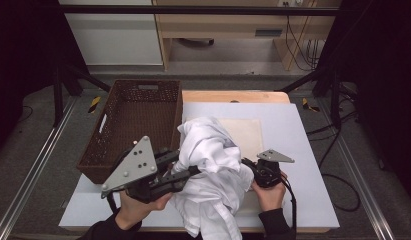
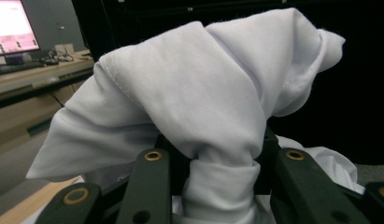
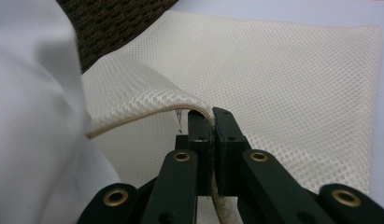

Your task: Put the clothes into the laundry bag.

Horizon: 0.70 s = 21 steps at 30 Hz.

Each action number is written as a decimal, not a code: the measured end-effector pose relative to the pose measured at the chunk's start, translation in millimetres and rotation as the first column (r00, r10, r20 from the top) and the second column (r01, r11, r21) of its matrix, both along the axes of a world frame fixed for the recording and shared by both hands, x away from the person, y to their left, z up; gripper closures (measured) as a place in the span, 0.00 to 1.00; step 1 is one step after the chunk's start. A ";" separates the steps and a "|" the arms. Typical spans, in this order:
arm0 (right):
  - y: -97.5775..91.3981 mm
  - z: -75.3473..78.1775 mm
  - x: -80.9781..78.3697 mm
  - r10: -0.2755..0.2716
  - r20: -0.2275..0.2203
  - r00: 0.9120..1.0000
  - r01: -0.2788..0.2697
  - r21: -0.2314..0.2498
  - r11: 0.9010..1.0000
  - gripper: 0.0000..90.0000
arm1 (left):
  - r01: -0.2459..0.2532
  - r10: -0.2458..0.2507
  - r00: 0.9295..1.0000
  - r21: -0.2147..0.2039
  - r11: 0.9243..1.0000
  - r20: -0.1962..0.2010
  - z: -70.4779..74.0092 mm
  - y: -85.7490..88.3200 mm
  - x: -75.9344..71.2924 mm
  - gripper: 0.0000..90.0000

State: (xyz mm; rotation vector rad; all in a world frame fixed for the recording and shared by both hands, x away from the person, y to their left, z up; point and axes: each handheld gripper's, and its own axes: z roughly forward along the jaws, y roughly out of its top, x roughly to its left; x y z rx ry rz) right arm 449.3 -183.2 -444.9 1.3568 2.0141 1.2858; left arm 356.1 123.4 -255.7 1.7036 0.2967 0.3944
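One white garment (image 1: 211, 165) hangs bunched above the table, pinched in your left gripper (image 2: 217, 172). Your right gripper (image 3: 213, 135) is pressed together on one cream mesh bag's (image 3: 283, 84) edge, beside one wicker basket (image 1: 133, 120).

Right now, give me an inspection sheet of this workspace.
Surface: wooden table under a pale sheet.
Job's things: white garment bunched between the grippers; cream mesh bag flat on the sheet, one edge lifted.
Clutter: brown wicker basket at the table's left, interior looks bare.
Grippers: left gripper shut on the garment; right gripper shut on the bag's edge.
Cables: one trails from the right gripper; more lie on the floor at right.
Surroundings: wooden desk behind, dark frame posts, a lit monitor in the left gripper view.
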 end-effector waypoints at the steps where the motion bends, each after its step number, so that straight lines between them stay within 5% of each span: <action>1: -0.2 0.0 0.0 -0.001 0.001 1.000 0.001 0.001 1.000 0.97 | 0.006 -0.006 1.000 0.007 1.000 -0.011 -4.0 -1.2 1.0 0.75; 5: 0.2 0.3 -0.4 0.001 0.002 1.000 -0.001 0.000 1.000 0.97 | 0.001 0.000 1.000 0.043 0.999 -0.023 -15.4 -4.6 2.4 0.74; 10: 1.9 0.8 -1.0 0.008 0.002 1.000 -0.008 -0.002 1.000 0.97 | -0.010 0.020 0.998 0.147 0.989 -0.065 -44.2 -15.0 9.6 0.74; 21: 4.4 0.6 -2.0 0.011 -0.004 1.000 -0.011 -0.010 1.000 0.97 | 0.016 0.037 0.986 0.316 0.949 -0.161 -109.2 -58.8 32.5 0.73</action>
